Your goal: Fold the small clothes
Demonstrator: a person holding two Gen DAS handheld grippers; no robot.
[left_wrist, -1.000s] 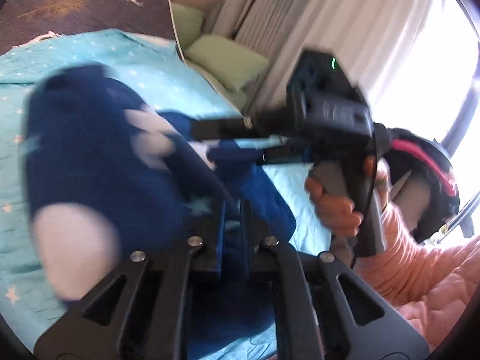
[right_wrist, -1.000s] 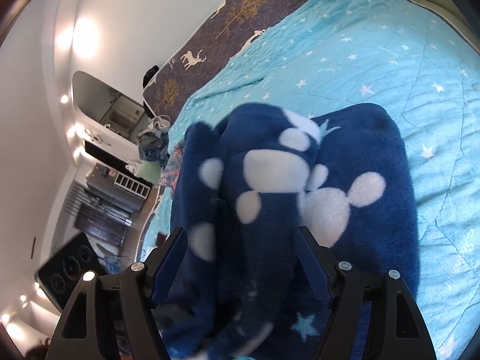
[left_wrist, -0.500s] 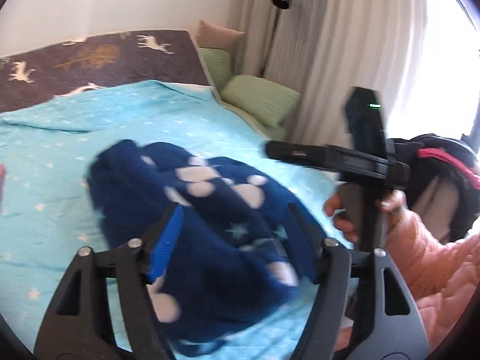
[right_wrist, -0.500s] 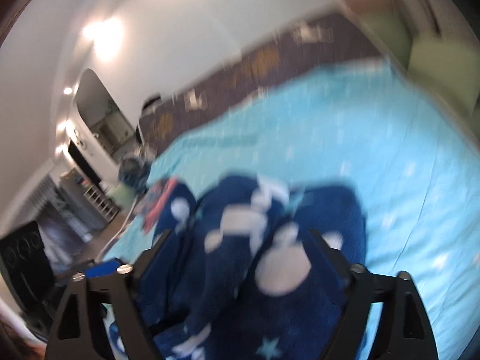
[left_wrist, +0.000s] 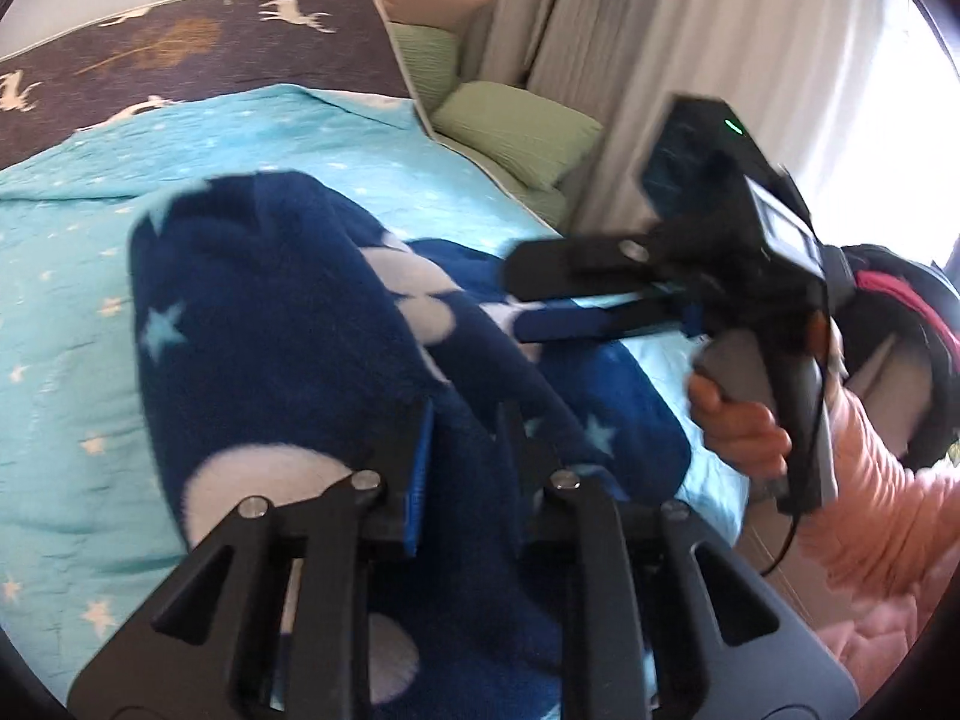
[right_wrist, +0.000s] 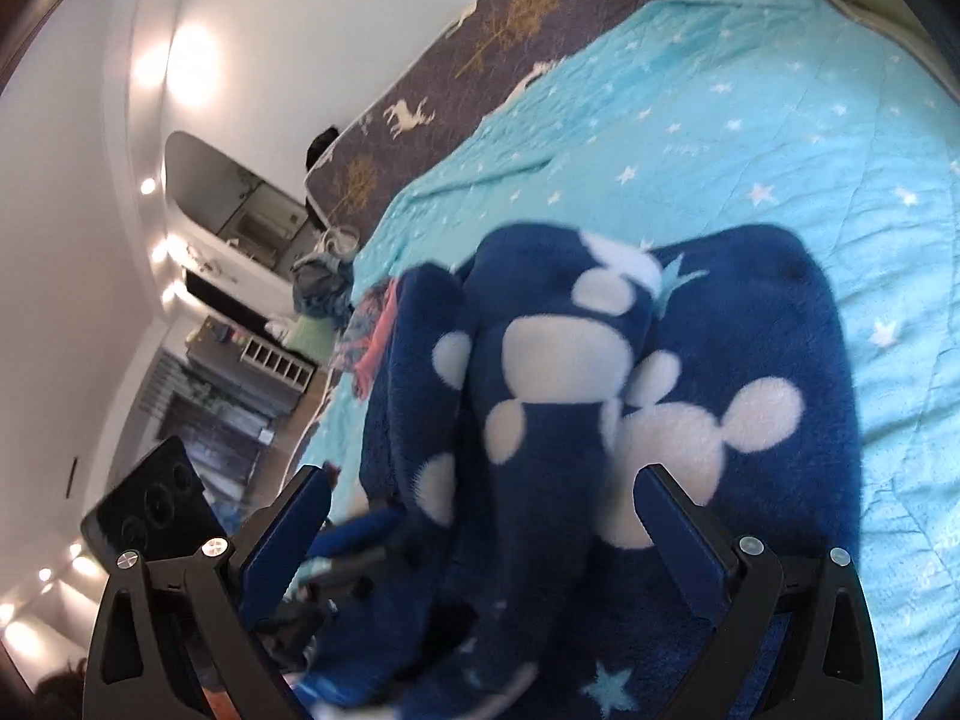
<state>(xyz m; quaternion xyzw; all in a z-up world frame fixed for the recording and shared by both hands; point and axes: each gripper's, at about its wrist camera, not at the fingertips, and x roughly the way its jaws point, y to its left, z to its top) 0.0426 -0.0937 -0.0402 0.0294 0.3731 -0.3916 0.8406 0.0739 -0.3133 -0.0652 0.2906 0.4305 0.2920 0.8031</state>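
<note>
Fleece garment (left_wrist: 288, 324) bunched in the just-closed left tongs (left_wrist: 465, 420); right tongs (right_wrist: 480, 498), just spread wide, straddle it.

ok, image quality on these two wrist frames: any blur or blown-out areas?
Left wrist: window blown out white, right gripper and blue fleece garment slightly motion-smeared. Right wrist: wall lights flare, garment's near fold soft, bedspread sharp; strong fisheye curvature in both.
</note>
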